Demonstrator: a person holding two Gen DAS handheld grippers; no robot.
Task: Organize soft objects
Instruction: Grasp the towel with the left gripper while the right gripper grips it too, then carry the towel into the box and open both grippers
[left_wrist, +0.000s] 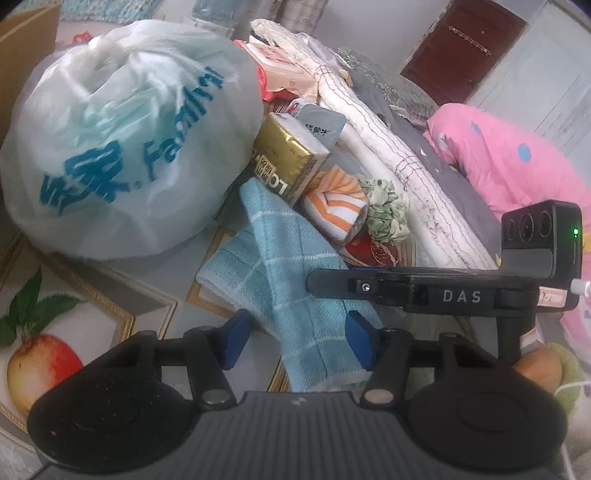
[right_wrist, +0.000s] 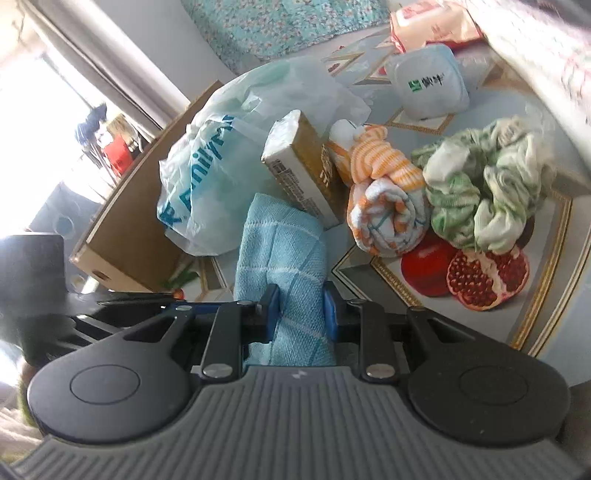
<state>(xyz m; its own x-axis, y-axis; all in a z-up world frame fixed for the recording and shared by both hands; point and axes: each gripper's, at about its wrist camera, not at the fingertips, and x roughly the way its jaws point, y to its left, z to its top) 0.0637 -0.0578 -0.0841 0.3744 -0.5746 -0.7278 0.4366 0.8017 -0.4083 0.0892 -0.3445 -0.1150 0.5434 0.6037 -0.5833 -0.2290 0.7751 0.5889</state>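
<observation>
We see the right gripper (right_wrist: 299, 308) clamped on the blue towel (right_wrist: 282, 254), its blue pads pinching the waffle-weave cloth into a thick fold. The left gripper (left_wrist: 295, 341) stands apart, the same towel (left_wrist: 284, 266) running between its fingers (left_wrist: 236, 341); contact is unclear. The towel lies on the glossy fruit-print tablecloth (right_wrist: 524, 295). Beyond it: a gold foil tissue pack (right_wrist: 306, 173), a rolled orange-striped cloth (right_wrist: 384, 206), a crumpled green-white scrunchie (right_wrist: 480, 184), a bulging translucent plastic bag (left_wrist: 122, 144). Its contents stay indistinct.
</observation>
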